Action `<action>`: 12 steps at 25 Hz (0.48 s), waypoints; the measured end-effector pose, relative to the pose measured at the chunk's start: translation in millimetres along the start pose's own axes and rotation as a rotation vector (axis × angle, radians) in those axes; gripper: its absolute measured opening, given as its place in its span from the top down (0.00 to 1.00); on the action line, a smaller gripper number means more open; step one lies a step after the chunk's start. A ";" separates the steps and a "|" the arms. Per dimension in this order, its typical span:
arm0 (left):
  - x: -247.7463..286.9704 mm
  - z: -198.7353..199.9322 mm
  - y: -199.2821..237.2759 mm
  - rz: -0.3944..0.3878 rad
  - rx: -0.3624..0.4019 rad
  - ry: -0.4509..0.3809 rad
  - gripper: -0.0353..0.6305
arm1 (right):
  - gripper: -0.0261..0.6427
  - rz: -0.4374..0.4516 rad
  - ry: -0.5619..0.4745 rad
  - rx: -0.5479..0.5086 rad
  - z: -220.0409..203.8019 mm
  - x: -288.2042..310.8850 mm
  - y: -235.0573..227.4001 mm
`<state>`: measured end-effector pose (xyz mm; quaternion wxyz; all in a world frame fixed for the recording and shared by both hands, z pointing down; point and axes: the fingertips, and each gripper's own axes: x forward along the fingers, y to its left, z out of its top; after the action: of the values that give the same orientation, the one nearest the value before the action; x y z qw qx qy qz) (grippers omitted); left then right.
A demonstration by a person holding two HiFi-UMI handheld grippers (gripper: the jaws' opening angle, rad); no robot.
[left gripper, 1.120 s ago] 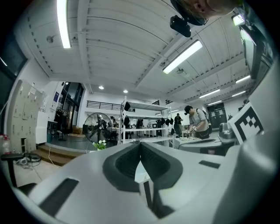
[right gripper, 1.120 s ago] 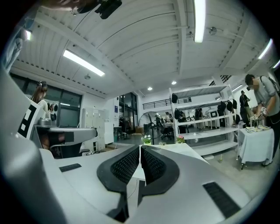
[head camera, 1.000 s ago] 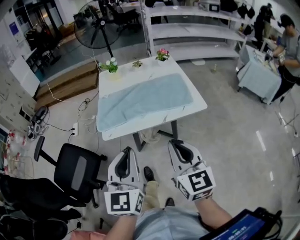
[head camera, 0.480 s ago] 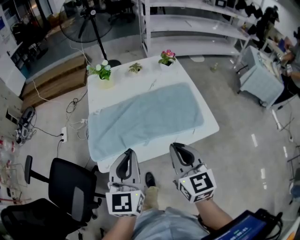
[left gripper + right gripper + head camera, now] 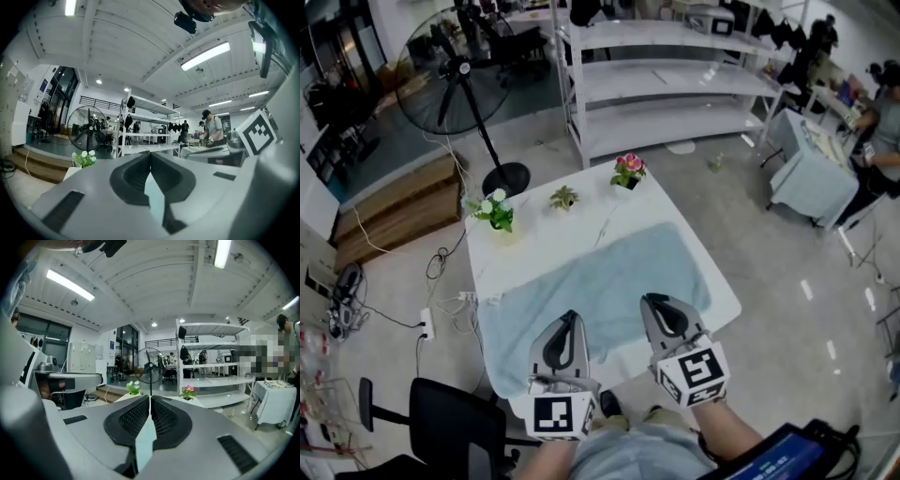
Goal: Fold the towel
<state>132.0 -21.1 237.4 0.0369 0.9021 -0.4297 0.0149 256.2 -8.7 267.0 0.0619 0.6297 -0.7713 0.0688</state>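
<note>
Towel (image 5: 619,272), pale blue rectangular cloth, is lying flat, long axis running lower-left to upper-right; L gripper (image 5: 570,316) & R gripper (image 5: 652,300) clenched, empty.

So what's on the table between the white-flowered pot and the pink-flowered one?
A small green plant, on the bare tabletop; the head view shows it.

1. The towel (image 5: 609,277) is made of soft, matt, pale-blue cloth.
2. The desk (image 5: 539,230) is topped in smooth, faintly glossy white.
3. The right tongs (image 5: 150,399) are cased in smooth grey plastic; their pads (image 5: 133,420) are finished matt black and dimpled.
4. The floor (image 5: 769,262) is polished grey.
</note>
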 end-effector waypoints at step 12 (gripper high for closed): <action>59.8 7.0 -30.1 -0.022 0.006 -0.017 0.94 | 0.92 0.009 -0.032 -0.023 13.1 25.2 -60.4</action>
<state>193.0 -49.0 232.3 0.0306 0.9069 -0.4202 0.0083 310.3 -47.3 260.4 0.0568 0.6264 -0.7758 0.0501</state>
